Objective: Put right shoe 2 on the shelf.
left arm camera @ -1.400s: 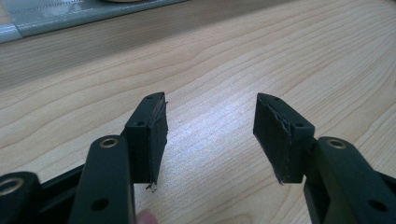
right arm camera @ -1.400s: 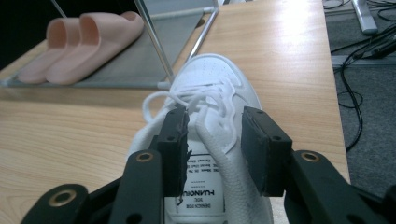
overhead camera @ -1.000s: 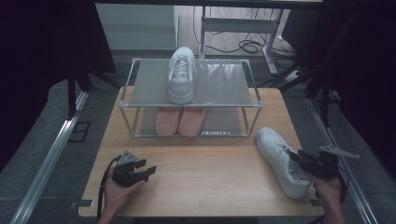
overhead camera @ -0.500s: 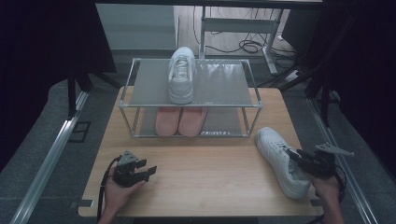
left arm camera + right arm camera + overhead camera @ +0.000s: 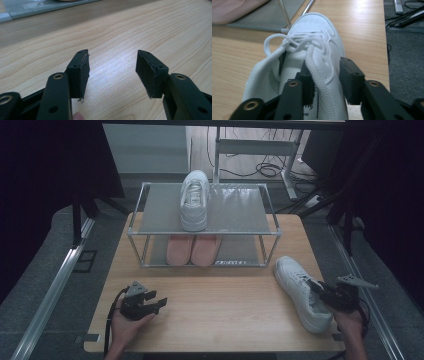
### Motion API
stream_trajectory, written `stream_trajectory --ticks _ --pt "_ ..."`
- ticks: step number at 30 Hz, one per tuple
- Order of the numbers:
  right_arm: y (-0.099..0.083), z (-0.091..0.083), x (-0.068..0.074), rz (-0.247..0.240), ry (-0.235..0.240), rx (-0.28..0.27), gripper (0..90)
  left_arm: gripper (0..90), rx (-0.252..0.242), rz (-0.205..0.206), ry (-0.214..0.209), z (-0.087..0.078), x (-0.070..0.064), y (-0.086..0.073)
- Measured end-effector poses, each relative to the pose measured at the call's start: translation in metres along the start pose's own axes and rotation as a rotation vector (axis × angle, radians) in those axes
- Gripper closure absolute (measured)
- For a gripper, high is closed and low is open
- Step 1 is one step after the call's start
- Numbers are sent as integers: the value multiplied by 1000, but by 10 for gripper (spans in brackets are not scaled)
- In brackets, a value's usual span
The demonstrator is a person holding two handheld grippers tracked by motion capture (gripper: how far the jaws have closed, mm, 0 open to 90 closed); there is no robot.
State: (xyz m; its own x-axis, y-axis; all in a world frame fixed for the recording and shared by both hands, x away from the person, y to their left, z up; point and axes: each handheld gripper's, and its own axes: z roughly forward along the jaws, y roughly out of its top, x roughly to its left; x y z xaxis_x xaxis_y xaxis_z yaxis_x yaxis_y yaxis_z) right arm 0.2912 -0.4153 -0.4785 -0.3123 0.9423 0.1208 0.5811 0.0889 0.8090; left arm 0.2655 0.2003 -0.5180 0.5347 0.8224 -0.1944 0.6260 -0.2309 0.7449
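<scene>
The white sneaker (image 5: 301,291) lies on the bench (image 5: 220,310) near its right edge, toe pointing toward the shoe rack (image 5: 205,222), and the right claw (image 5: 324,75) straddles the side wall of its collar: one jaw sits inside the opening, the other outside, with a gap visible between the outer jaw and the fabric, so the claw is closing around the shoe rather than firmly pinching it. The main risk is a thin, soft grip; the padded collar can fold or slide out when lifted, and with the weight of the sole hanging forward the sneaker is likely to tip toe-down and swing. The loose laces (image 5: 294,40) lie just ahead of the jaws and could snag on them or on the rack's metal frame during transfer. Since the shoe lies close to the bench edge, a slip could send it off onto the floor. On the rack's top shelf the matching white sneaker (image 5: 194,199) stands already, with a pink pair (image 5: 193,249) below, so a swinging shoe could knock its partner. The left claw (image 5: 112,72) hovers spread and empty over bare wood, well apart, offering no support.
</scene>
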Motion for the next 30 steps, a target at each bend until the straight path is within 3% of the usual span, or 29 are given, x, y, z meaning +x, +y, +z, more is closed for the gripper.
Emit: stream_trajectory --ticks 7,18,22,30 --pt "0 -1 -4 34 13 -15 795 450 0 0 2 0 0 0" --pt "-12 -7 -17 224 147 -144 807 451 5 -2 1 1 2 0" --pt "-16 -14 -15 294 202 -187 806 451 3 -1 -1 0 2 0" --pt "-20 -21 -2 333 261 -251 806 451 3 -6 0 1 1 0"
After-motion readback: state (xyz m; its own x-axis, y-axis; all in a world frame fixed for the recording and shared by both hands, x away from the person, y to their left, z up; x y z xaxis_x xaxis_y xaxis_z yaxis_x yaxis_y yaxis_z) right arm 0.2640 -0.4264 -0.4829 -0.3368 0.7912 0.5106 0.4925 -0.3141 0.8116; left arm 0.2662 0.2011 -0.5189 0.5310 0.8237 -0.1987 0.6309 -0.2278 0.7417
